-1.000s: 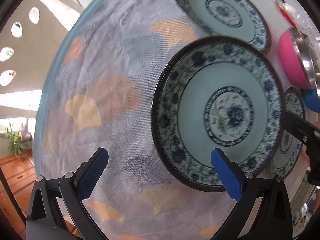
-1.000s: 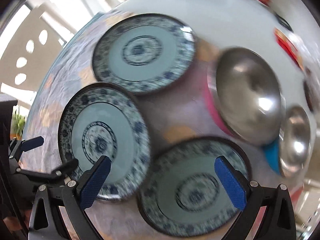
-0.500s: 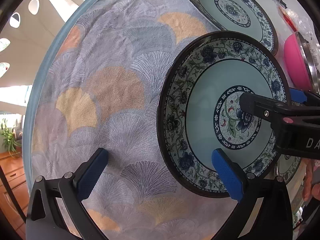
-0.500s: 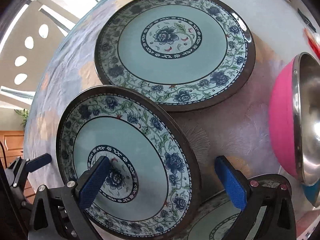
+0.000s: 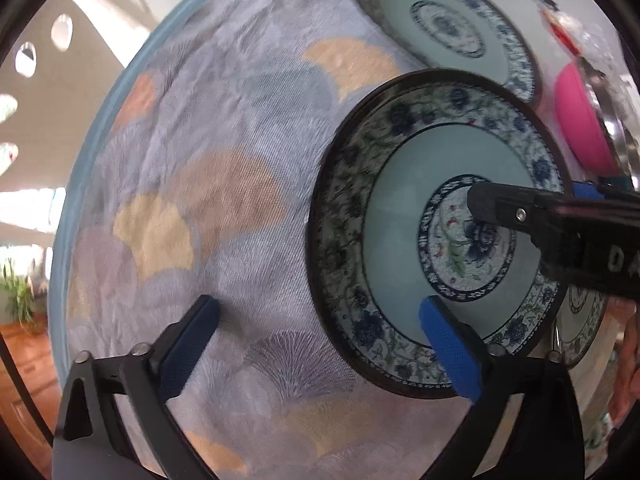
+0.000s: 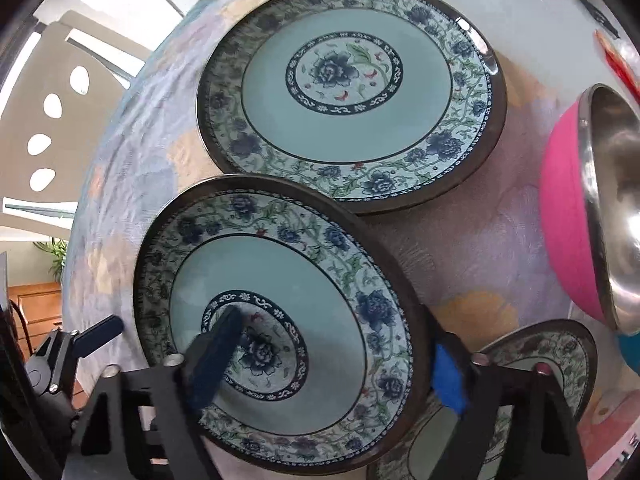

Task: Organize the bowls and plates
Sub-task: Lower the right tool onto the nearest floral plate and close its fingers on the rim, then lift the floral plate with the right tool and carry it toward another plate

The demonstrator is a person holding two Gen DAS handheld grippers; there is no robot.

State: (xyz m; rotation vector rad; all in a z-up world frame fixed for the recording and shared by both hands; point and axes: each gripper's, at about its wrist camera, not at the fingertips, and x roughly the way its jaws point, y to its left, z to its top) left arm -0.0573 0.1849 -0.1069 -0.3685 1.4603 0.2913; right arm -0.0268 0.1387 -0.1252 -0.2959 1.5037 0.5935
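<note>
Three blue-and-white floral plates lie on the patterned tablecloth [image 5: 220, 160]. My left gripper [image 5: 320, 348] points down over the left rim of the nearest plate [image 5: 400, 208]. One pad is over the cloth, the other over the plate's well, and the jaws are closing without touching it. My right gripper [image 6: 332, 364] straddles the right rim of that same plate [image 6: 280, 272]. Its jaws are closing too, and the pads do not press on the rim. A second plate [image 6: 352, 92] lies beyond, with a third plate [image 6: 540, 360] at the lower right.
A pink bowl [image 6: 568, 220] with a steel inside stands to the right, with a blue bowl [image 6: 630, 352] just below it. The round table's blue edge [image 5: 80, 200] curves along the left. A wooden floor and a potted plant [image 5: 20, 300] show past it.
My right gripper has come down from high above the table to just over the nearest plate, and its jaws have narrowed. My left gripper has hardly moved.
</note>
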